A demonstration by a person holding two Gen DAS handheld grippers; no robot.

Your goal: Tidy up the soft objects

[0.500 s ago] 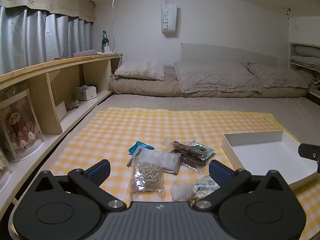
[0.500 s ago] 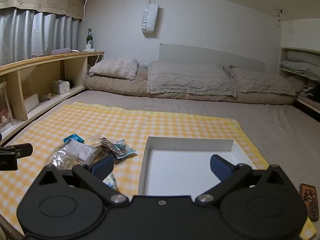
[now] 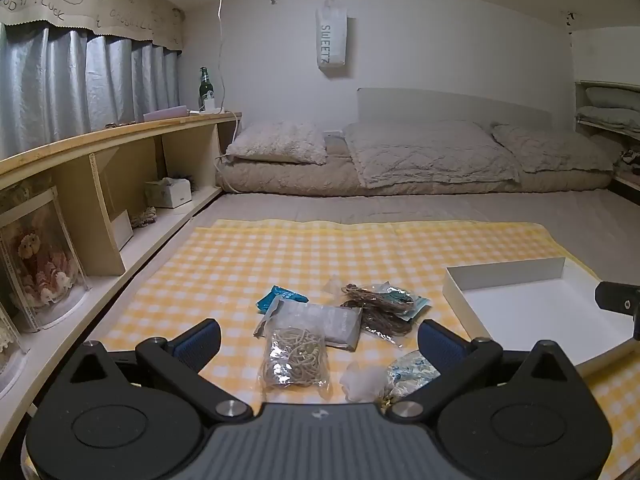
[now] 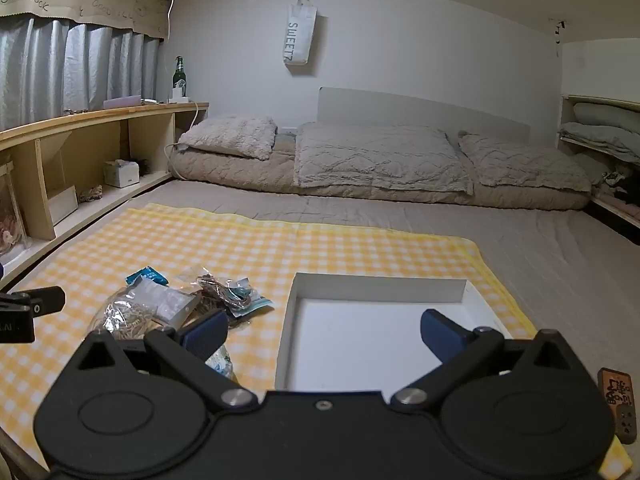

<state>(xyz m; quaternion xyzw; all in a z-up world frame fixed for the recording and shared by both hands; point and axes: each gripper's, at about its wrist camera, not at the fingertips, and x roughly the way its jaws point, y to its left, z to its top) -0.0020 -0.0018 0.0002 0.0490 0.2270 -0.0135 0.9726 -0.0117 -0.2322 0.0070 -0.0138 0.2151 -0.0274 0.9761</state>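
Item: bag of rubber bands (image 3: pixel 295 354), just ahead of my left claw (image 3: pixel 318 338); light, floppy, slick film; pinch mid-bag. Both my claws, right claw (image 4: pixel 324 330) included, gape wide, empty

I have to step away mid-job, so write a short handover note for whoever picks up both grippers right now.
Left gripper: open, holding nothing, hovering above the bag of tan rubber bands.
Right gripper: open, holding nothing, over the white tray.
Things: all the small plastic bags lie in a loose pile on the yellow checked cloth, left of the tray: the grey flat packet, blue packet, bag of brown cord, and a patterned bag nearest the left gripper.
Done: nothing, the tray holds nothing.
Left: move every bag into the tray.
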